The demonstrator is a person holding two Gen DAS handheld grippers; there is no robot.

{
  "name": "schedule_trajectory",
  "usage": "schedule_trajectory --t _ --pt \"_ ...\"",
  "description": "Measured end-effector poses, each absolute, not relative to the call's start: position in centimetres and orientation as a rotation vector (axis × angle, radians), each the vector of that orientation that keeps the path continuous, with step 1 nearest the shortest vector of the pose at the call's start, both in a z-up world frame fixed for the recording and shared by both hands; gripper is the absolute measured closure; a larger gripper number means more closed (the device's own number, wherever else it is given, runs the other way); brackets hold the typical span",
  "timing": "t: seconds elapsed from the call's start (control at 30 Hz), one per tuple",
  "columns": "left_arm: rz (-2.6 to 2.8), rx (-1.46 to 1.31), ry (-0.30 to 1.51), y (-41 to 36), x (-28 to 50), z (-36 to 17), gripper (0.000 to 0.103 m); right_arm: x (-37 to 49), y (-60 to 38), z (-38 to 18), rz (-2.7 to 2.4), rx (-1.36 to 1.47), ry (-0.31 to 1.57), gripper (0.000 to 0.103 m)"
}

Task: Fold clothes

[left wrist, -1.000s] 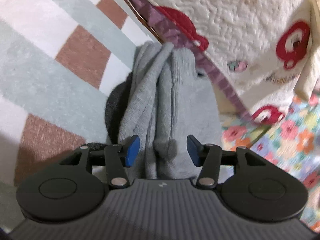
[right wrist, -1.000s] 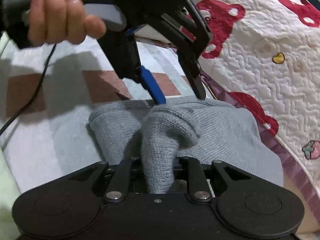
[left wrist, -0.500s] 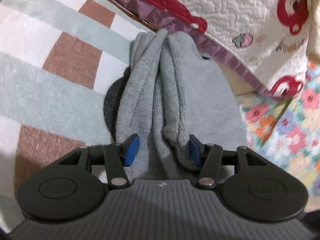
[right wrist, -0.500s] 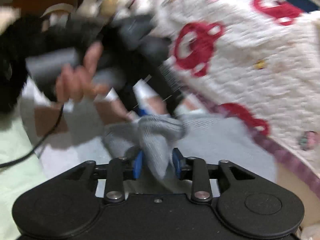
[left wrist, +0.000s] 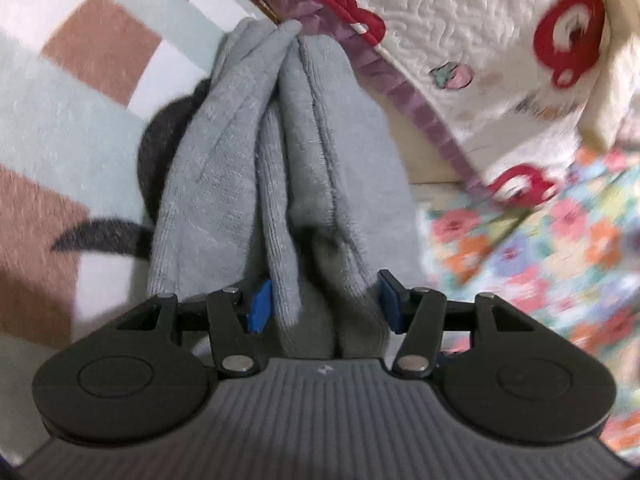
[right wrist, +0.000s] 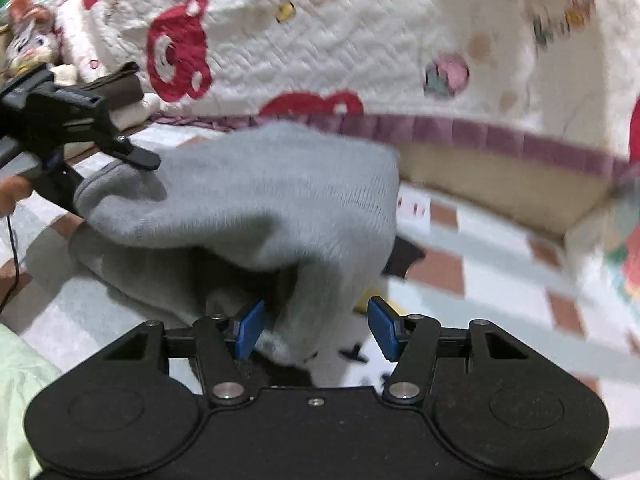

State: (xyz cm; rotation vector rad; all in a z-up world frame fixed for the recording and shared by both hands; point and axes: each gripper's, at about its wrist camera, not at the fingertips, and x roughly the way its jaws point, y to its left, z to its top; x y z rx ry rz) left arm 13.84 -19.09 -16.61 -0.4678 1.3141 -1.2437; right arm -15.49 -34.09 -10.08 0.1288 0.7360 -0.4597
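Grey knit garment [left wrist: 280, 160] lies bunched in long folds on a checked blanket [left wrist: 60, 120], w/ its far end up against the purple frill of a white quilt [left wrist: 480, 20] that has red bears on it. Its near end runs in between the blue pads [left wrist: 260, 312] of the left gripper [left wrist: 324, 308]. The jaws stand wide apart; cloth sits between them but the pads don't look pressed on it.

Right wrist view shows the same garment [right wrist: 260, 192] from the side — humped up, one flap hanging down. The right gripper [right wrist: 316, 332] is wide open too, w/ the flap's edge dangling between its pads [right wrist: 250, 330], closer to the left one. Only this view shows the left gripper [right wrist: 136, 158] from outside, its tips at the garment's far corner, plus a bit of the person's hand [right wrist: 14, 192] and a thin black cable.

Only the left wrist view shows a flowered cloth [left wrist: 540, 240] at the right and something dark [left wrist: 160, 152] poking out from under the garment — can't tell what it is. Both views are blurry, esp. the right one.
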Motion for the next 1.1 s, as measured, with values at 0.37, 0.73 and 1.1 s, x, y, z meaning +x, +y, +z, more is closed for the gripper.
schedule_trajectory --t 0.37,0.73,1.1 --pt "-1.150 -0.127 0.807 -22.3 9.8 -9.9 0.089 -13.7 -35.9 -12.9 -0.453 0.184 0.720 0.042" --pt "-0.952 0.005 0.855 -18.5 11.5 -11.8 0.091 -12.8 -31.7 -13.3 -0.415 -0.153 0.729 0.063" --pt "-0.938 -0.014 0.897 -17.8 11.9 -11.2 0.091 -12.6 -30.5 -8.4 -0.486 -0.250 0.607 0.081"
